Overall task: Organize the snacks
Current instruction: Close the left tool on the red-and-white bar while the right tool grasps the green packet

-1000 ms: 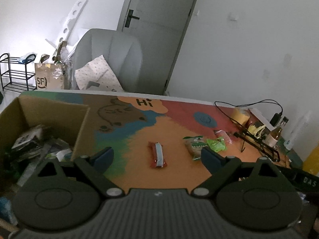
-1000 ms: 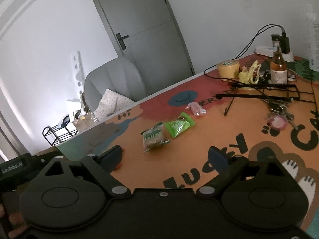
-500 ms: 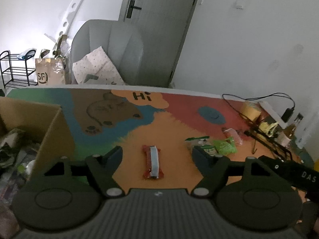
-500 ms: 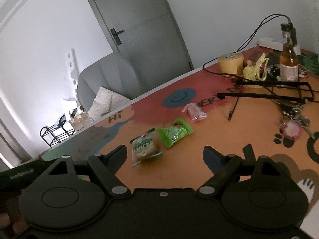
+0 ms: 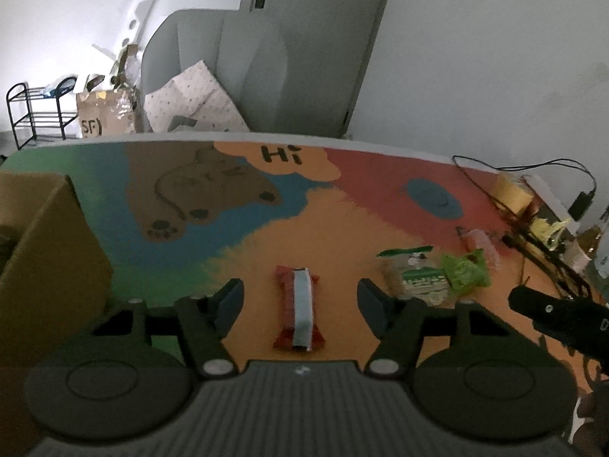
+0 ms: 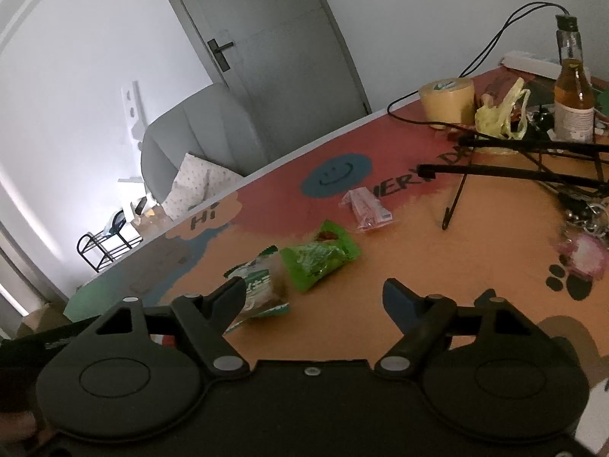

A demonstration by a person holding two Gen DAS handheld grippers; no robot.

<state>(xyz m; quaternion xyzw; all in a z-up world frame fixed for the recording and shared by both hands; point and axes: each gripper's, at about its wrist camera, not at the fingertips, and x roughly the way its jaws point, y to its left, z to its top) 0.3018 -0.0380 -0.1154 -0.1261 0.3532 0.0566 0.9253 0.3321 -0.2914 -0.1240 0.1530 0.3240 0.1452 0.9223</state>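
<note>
A red snack bar with a pale blue stripe (image 5: 299, 306) lies on the orange part of the mat. My left gripper (image 5: 300, 299) is open, its fingers on either side of the bar and just above it. A clear biscuit pack with green print (image 6: 259, 289) and a bright green packet (image 6: 318, 261) lie side by side; both also show in the left wrist view, the pack (image 5: 416, 276) and the packet (image 5: 464, 270). A small pink packet (image 6: 367, 209) lies beyond them. My right gripper (image 6: 314, 299) is open and empty, just before the two green packs.
A cardboard box (image 5: 49, 251) stands at the table's left. At the right are a black wire rack (image 6: 533, 160), a tape roll (image 6: 447, 101), a bottle (image 6: 573, 95), keys (image 6: 582, 247) and a cable. A grey chair (image 5: 213, 72) stands behind the table.
My left gripper has swung right, away from the box, and closed in over the red bar. My right gripper has moved forward and lower toward the green packs.
</note>
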